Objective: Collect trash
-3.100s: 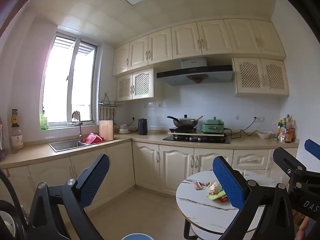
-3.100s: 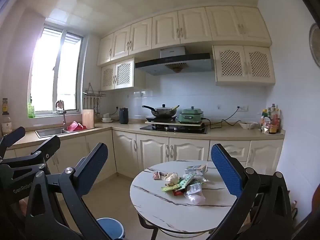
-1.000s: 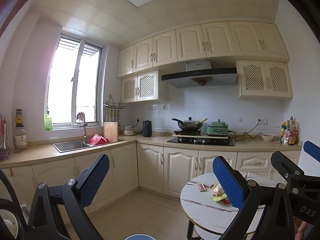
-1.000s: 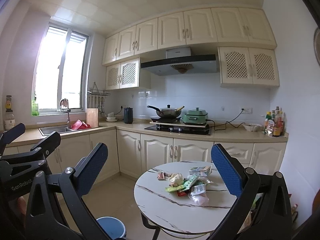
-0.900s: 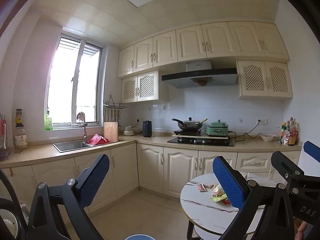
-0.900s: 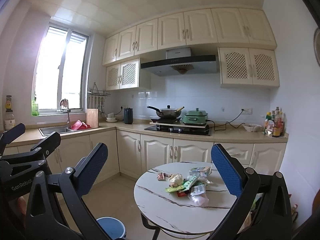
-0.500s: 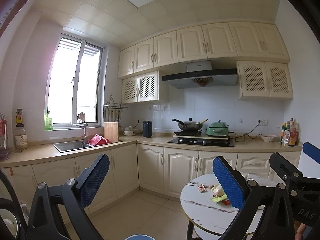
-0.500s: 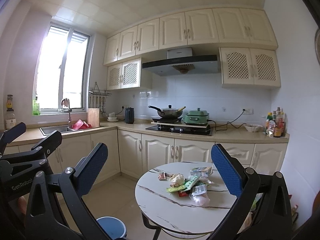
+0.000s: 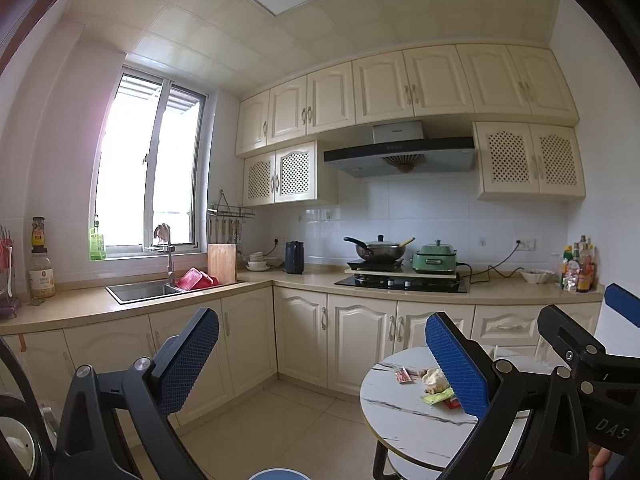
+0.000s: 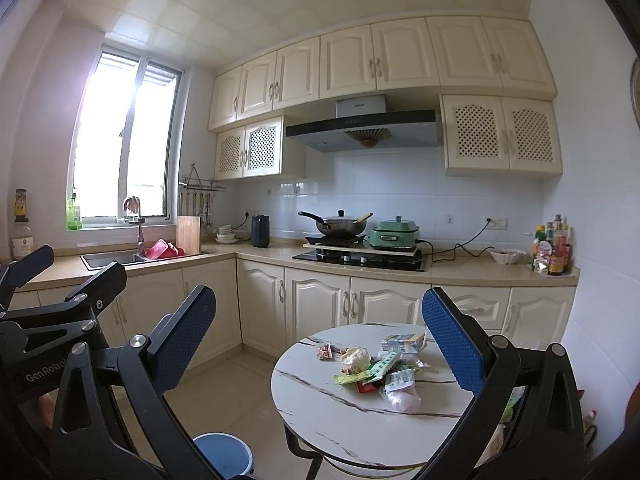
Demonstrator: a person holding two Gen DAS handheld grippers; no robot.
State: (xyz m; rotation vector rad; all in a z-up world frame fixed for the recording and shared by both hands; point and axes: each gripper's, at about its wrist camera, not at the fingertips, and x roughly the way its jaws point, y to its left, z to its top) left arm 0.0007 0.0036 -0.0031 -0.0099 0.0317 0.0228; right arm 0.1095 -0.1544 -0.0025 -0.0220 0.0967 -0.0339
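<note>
On the left wrist view, I see my left gripper (image 9: 320, 360) with its two blue-padded fingers (image 9: 188, 356) spread wide and nothing between them. Past the right finger stands one round white marble-look table (image 9: 404, 420), and on it I count three visible scraps of trash (image 9: 434, 382): a small red packet, a crumpled pale wad, and a green wrapper; the rest is hidden behind the pad. The right gripper's body pokes in at the far right edge, and I can read "DAS" on it. One blue bin (image 9: 276, 474) shows only as a rim at the bottom edge. On the counter I count one sink (image 9: 142, 291), one wok (image 9: 378, 249) and one green cooker (image 9: 435, 261).

In the right wrist view, my right gripper (image 10: 320, 340) is likewise released, both blue fingers (image 10: 452, 344) well apart and holding nothing. The table (image 10: 320, 404) sits between and beyond them, with the trash (image 10: 380, 372) heaped near its middle: one red packet, one crumpled wad, one white-green carton, several green wrappers and one clear pinkish bag; I cannot count the overlapping wrappers exactly, and their print is too small to read. The bin (image 10: 222, 450) stands on the floor just left of the table's base. The left gripper's body at the left edge reads "GenRobo", the rest cut off.
</note>
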